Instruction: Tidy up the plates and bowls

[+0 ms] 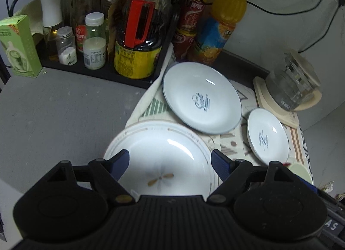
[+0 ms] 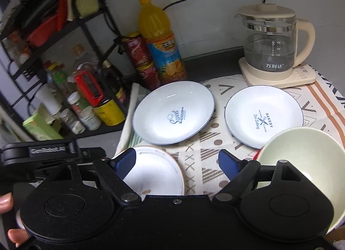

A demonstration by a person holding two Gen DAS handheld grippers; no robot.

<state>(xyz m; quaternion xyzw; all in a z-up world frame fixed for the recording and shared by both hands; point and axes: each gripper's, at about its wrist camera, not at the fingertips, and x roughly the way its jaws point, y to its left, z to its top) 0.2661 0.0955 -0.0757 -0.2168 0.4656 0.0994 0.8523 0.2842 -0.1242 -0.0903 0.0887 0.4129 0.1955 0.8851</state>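
Left wrist view: the left gripper is held spread over a white flower-print plate, nothing pinched. A blue-rimmed plate is seen at one o'clock, a smaller bakery plate at three.

Right wrist view: the right gripper is spread wide, empty. A pale green bowl is seen at three o'clock on the patterned cloth.

Patterned cloth on grey surface: two blue-rimmed white plates side by side; flower-print white plate in front; glass kettle behind.
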